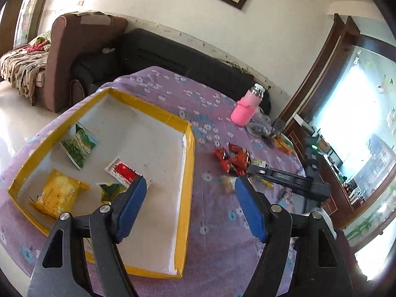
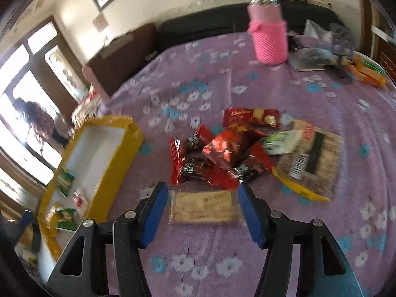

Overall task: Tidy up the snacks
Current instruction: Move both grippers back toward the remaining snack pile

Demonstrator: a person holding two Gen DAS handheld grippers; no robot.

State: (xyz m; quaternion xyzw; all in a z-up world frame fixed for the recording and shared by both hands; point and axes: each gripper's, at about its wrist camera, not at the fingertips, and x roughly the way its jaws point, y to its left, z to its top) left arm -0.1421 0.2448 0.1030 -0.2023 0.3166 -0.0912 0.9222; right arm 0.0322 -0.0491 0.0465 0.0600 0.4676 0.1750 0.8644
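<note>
A shallow box (image 1: pixel 189 163) with yellow walls and a white floor sits on the purple flowered cloth. It holds a green packet (image 1: pixel 79 146), a red-and-white packet (image 1: pixel 123 172), a yellow packet (image 1: pixel 57 196) and a small yellow-green one (image 1: pixel 111 190). My left gripper (image 1: pixel 189 183) hangs open and empty over the box's right wall. Loose on the cloth is a heap of red snack packets (image 2: pixel 217 153), with a green-white packet (image 2: pixel 282 141) and a brown barcoded packet (image 2: pixel 309 163) beside it. My right gripper (image 2: pixel 201 190) is open just above a clear packet of beige biscuit (image 2: pixel 203 206), which lies between its fingers untouched.
A pink-sleeved bottle (image 2: pixel 269 39) stands at the far side of the table, with crumpled plastic bags (image 2: pixel 319 47) and orange packets (image 2: pixel 366 71) to its right. The yellow box (image 2: pixel 106 153) lies left of the heap. A dark sofa (image 1: pixel 173 54) runs behind the table.
</note>
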